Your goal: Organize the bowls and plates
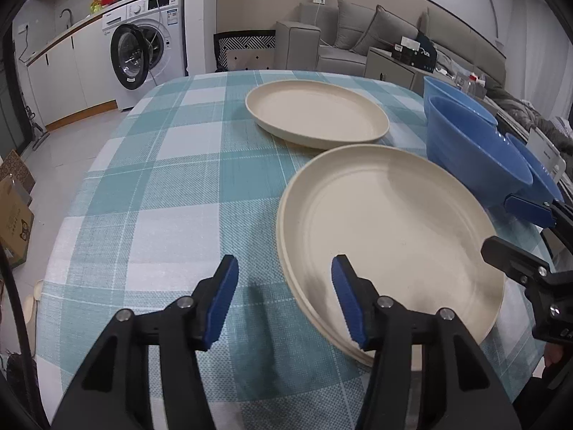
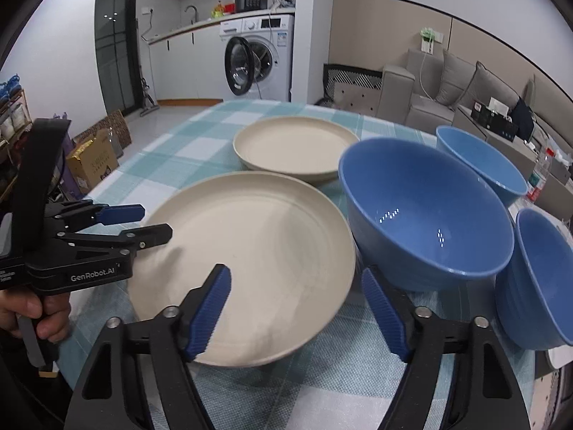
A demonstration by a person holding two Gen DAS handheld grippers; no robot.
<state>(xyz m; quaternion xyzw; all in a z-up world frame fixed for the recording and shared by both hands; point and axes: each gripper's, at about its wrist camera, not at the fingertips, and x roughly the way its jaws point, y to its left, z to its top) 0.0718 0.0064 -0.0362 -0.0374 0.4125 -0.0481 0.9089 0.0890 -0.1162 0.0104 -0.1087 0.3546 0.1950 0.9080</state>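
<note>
On the bench's checked cloth (image 1: 150, 186) my left hand-held gripper (image 1: 284, 301) stands partly open, gripping nothing; its right pad hangs over the near rim of the near plate (image 1: 390, 229), its left pad over bare cloth. That plate seems to sit on another one beneath it. A second cream plate (image 1: 315, 113) lies farther back, just apart from it. My right hand-held gripper (image 2: 295, 310) is spread wide and empty, one pad above the near plate's edge, the other just in front of the big blue bowl (image 2: 426, 211). Two more blue bowls flank it: one behind (image 2: 480, 161), one at the right (image 2: 537, 279). My left hand (image 2: 32, 311) holds its gripper's handle.
</note>
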